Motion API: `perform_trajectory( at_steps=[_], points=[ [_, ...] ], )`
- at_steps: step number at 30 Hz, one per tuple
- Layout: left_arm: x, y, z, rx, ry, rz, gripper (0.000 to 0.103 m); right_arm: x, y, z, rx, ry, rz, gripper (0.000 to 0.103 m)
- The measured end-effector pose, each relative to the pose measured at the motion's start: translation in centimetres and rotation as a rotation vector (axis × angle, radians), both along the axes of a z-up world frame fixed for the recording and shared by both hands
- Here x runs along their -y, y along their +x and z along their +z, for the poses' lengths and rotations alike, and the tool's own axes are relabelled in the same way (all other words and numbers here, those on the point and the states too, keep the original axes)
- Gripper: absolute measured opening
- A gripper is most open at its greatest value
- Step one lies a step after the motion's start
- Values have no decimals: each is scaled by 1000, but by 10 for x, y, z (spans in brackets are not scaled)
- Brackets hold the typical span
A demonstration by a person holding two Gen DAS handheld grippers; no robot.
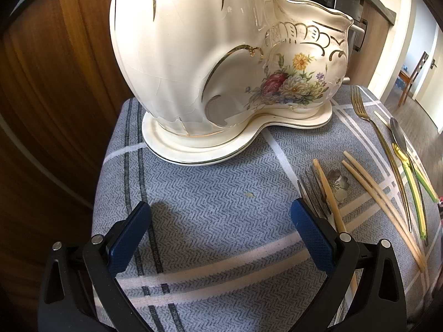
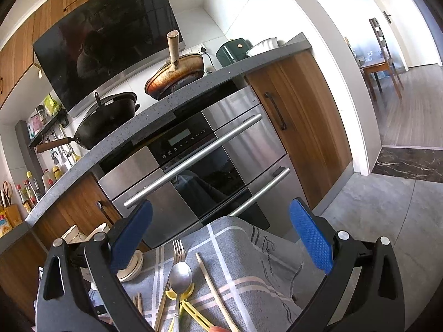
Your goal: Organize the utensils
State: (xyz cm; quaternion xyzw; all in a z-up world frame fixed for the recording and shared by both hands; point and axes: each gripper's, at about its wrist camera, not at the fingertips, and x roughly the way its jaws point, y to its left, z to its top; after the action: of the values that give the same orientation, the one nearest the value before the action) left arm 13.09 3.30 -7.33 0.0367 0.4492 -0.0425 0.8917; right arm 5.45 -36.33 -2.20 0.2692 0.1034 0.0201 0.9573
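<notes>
On the grey-blue checked cloth [image 1: 216, 193], toward its far left corner, stands a cream floral ceramic holder [image 1: 221, 55]; along the right edge lie a gold fork [image 1: 387, 149], bamboo chopsticks [image 1: 379, 199] and a steel spoon [image 2: 180, 276]. Both the left gripper [image 1: 221, 232] and right gripper [image 2: 221, 232] gape wide, empty. Nothing seems picked yet; next likely calls for grasping one utensil.

Bright daylight from the right. Glare on ceramic holder [image 1: 193, 55] and steel oven front [image 2: 243, 138]. Soft finger shadow on tablecloth [image 1: 193, 207]. Strong fisheye bending, dark vignette in corners. Focus sharp centrally, slightly softer towards edges.
</notes>
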Motion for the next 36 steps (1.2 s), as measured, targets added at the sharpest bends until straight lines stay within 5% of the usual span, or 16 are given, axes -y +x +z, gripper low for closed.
perform_trajectory(
  at_steps=[8,13,23,29,36],
  points=[
    [0,0,0,-1,0,0,99,-15,-7,10,-63,-23,1,98],
    [0,0,0,-1,0,0,99,-42,-16,34,-133,-81,96,98],
    [-6,-14,5,12,39,51,99,-117,-50,46,-317,-414,307,98],
    [-15,-78,64,195,28,86,99,-136,-67,38,-334,-480,323,98],
    [-2,-118,93,257,-13,50,99,-156,-77,37,-260,-519,275,98]
  ],
)
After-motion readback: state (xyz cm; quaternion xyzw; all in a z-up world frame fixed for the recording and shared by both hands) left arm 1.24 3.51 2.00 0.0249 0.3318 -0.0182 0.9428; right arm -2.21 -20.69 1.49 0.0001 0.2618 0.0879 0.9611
